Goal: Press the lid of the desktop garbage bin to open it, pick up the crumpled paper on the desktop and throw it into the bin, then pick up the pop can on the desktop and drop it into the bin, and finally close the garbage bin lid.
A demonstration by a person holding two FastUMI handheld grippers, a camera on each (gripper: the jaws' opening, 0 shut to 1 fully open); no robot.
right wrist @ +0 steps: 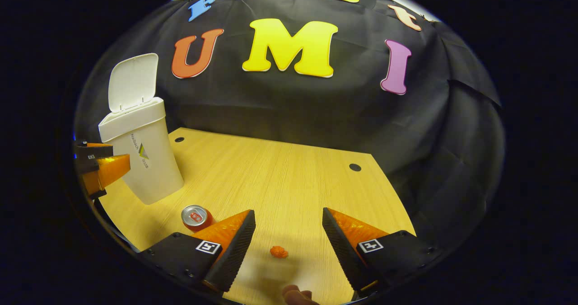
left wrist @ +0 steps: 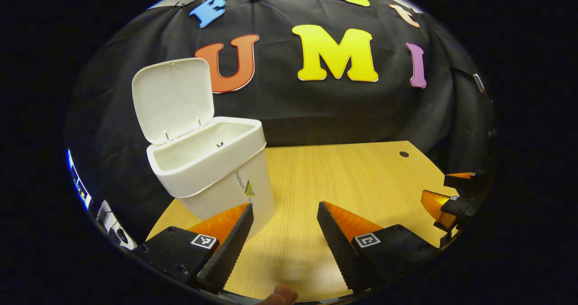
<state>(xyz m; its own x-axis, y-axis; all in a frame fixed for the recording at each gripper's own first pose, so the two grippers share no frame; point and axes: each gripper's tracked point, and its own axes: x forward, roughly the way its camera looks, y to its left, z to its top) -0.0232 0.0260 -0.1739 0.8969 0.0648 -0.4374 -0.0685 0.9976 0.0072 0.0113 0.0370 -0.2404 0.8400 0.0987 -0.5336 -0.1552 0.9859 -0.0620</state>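
The white desktop bin (left wrist: 212, 174) stands at the table's left with its lid (left wrist: 174, 97) tipped up and back, so the inside shows. My left gripper (left wrist: 284, 208) hovers just right of the bin, open and holding nothing. In the right gripper view the bin (right wrist: 144, 160) is far left, and a red pop can (right wrist: 196, 218) stands upright beside my left finger. A small orange crumpled paper (right wrist: 278, 251) lies on the table between the fingers of my right gripper (right wrist: 288, 213), which is open above it. The other gripper (right wrist: 97, 169) shows by the bin.
The wooden table (right wrist: 280, 178) has two dark cable holes (right wrist: 355, 166) near its back edge. Black cloth walls close in behind and to the right. The right gripper (left wrist: 451, 201) shows at the far right of the left gripper view. A fingertip (left wrist: 280, 294) sits at the bottom edge.
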